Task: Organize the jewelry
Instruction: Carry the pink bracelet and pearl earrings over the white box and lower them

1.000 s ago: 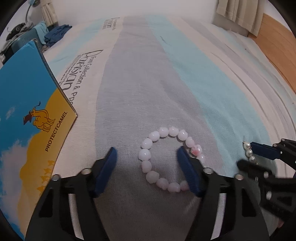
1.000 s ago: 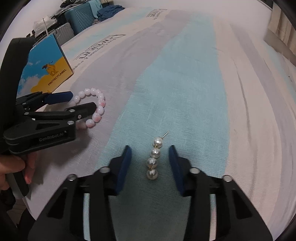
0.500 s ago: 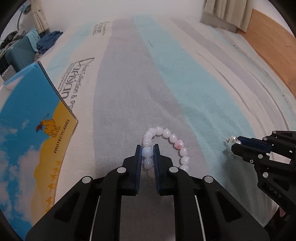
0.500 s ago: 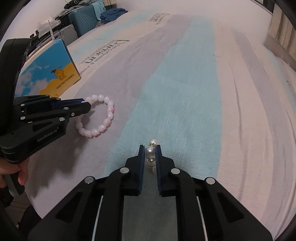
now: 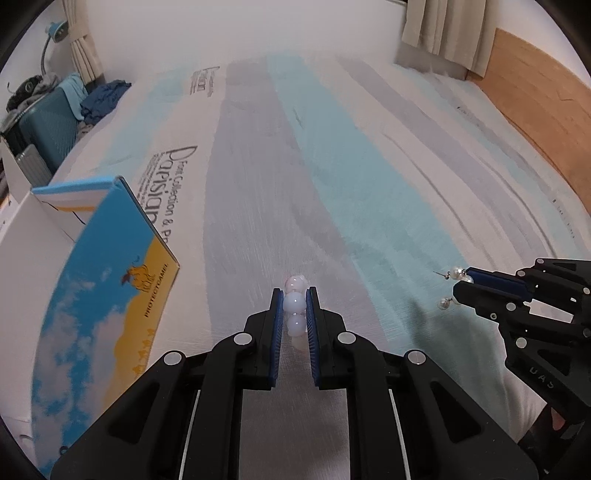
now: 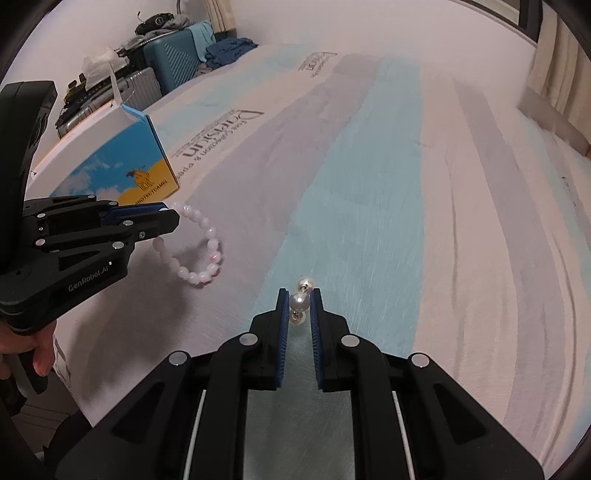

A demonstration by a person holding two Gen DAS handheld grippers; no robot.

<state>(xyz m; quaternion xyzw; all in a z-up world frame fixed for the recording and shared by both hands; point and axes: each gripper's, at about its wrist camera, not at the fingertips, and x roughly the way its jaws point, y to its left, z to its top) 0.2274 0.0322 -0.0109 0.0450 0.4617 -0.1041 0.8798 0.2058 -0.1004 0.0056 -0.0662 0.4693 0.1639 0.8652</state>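
A bedroom in a home: a bed (image 5: 332,177) with a striped sheet fills the scene, curtains (image 5: 443,33) hang at the far wall, and suitcases (image 6: 173,62) piled with clothes (image 6: 229,48) stand at the far left.

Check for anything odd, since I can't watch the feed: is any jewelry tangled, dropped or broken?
Nothing stands out. The left gripper pinches the pink bracelet, its loop whole; the right gripper pinches the pearl earring, its pearls still strung.

Pale pink bracelet (image 6: 201,251), white pearl earring (image 6: 300,301), blue-and-yellow box (image 5: 107,295), sheet (image 5: 332,177) striped grey, aqua and white.
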